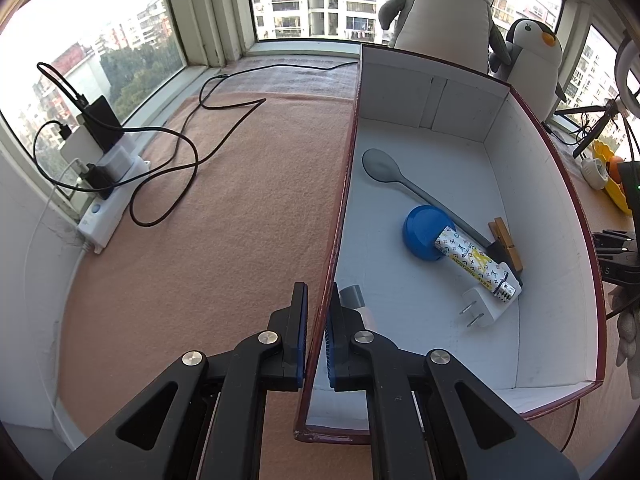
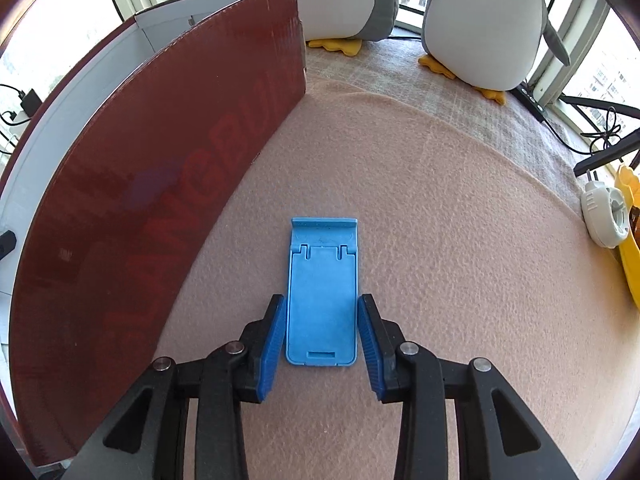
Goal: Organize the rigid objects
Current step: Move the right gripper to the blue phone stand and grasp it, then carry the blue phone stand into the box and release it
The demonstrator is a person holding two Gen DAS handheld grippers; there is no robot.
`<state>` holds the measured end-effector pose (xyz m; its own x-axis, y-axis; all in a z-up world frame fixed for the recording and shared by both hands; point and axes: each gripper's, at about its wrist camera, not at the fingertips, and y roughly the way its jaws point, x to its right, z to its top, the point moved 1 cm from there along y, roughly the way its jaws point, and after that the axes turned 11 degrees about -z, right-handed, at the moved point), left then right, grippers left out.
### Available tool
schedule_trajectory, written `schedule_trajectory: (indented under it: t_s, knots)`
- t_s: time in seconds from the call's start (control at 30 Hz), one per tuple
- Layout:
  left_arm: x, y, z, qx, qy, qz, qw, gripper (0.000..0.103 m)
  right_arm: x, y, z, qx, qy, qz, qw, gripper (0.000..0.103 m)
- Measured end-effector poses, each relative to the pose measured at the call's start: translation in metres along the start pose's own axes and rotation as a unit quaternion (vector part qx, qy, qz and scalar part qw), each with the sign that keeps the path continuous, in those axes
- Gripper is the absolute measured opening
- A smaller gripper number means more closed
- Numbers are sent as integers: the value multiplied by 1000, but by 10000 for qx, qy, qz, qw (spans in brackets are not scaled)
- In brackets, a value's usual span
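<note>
While the left tongs (image 1: 316, 320) clamp the box's (image 1: 552, 216) red side wall, the right tongs (image 2: 322, 330) straddle a blue phone stand (image 2: 321, 300) lying flat on the peach tabletop (image 2: 440, 240), pads not quite touching. Partial letters "NG" show on the box's outside.

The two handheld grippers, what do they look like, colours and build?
Both look alike. The left gripper and right gripper each have matte black plastic linkage arms with triangular cut-outs, joined by round silver pivot pins. Each black finger carries a blue ribbed pad on its inner face. No cables, printed markings, hands or sleeves show on either gripper.
</note>
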<state>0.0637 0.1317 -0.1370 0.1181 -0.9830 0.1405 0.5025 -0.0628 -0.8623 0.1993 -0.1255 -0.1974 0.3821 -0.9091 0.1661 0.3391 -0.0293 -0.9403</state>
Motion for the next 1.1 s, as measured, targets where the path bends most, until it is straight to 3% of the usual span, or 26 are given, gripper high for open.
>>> schedule_trajectory:
  t_s: [0.23, 0.47, 0.8, 1.1]
  knots:
    - [0, 1, 1, -8, 0, -3, 10000, 6, 29, -12, -16, 143, 326, -23, 9994, 33]
    - [2, 2, 3, -6, 16, 18, 10000, 6, 33, -61, -23, 598, 377, -33, 9975, 33]
    - [2, 2, 4, -6, 4, -12, 10000, 7, -4, -132, -3, 1362, -9, 235, 9904, 33]
    - [0, 3, 5, -49, -79, -78, 9999, 7, -58, -153, 3, 1558, -542, 503, 9850, 33]
